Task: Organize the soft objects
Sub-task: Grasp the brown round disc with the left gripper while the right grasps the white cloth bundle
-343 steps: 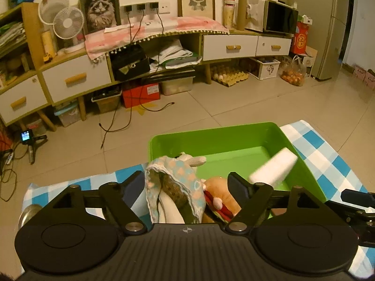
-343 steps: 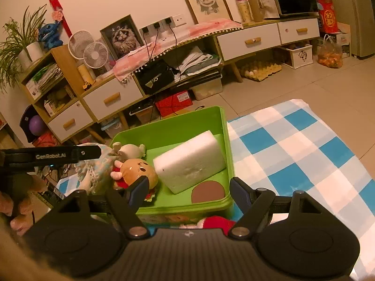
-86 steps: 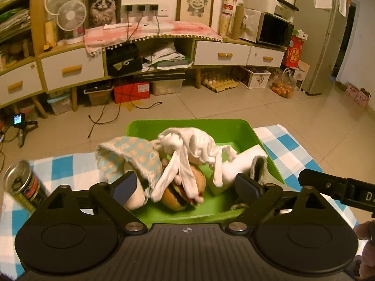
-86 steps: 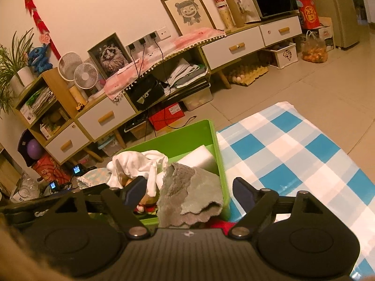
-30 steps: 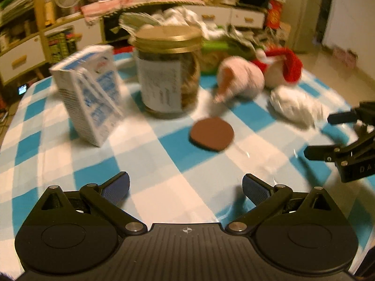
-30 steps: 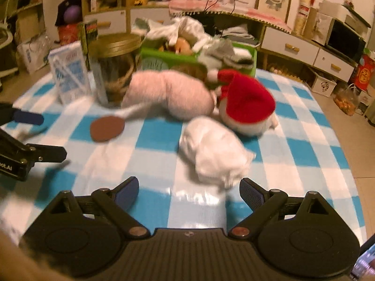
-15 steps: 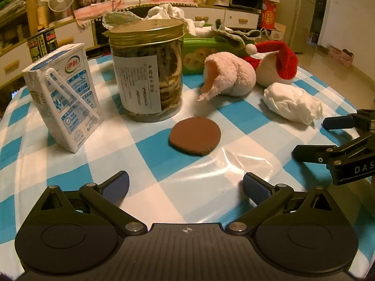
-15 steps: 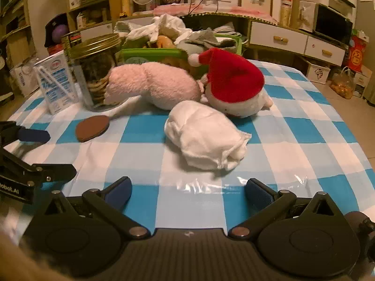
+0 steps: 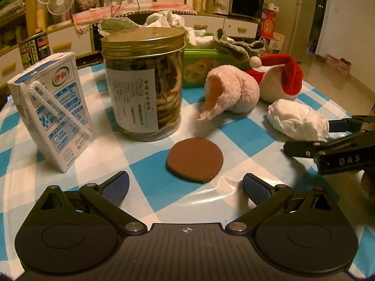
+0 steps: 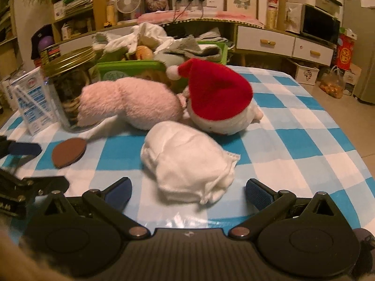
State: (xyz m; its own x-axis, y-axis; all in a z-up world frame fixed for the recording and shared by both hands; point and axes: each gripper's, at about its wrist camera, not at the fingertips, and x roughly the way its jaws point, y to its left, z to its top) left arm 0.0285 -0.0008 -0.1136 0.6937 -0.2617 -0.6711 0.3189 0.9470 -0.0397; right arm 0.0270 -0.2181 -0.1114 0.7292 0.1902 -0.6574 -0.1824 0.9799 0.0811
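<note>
A white cloth bundle (image 10: pixel 187 161) lies on the checked tablecloth just ahead of my open right gripper (image 10: pixel 187 190); it also shows in the left wrist view (image 9: pixel 296 119). Behind it lie a pink plush (image 10: pixel 131 101) and a Santa-hat plush (image 10: pixel 218 96). The green bin (image 10: pixel 131 69) at the back holds cloths and toys. My left gripper (image 9: pixel 185 185) is open and empty just short of a brown round pad (image 9: pixel 195 159). The right gripper's fingers (image 9: pixel 304 145) flank the white bundle in the left wrist view.
A glass jar with a gold lid (image 9: pixel 144 84) and a milk carton (image 9: pixel 52 114) stand left of the soft things. A can (image 9: pixel 35 49) stands behind the carton. The table's edge drops off at right (image 10: pixel 351 140).
Both grippers dropped from over the green bin to low over the near table. In the last half second the right gripper moved closer to the white bundle.
</note>
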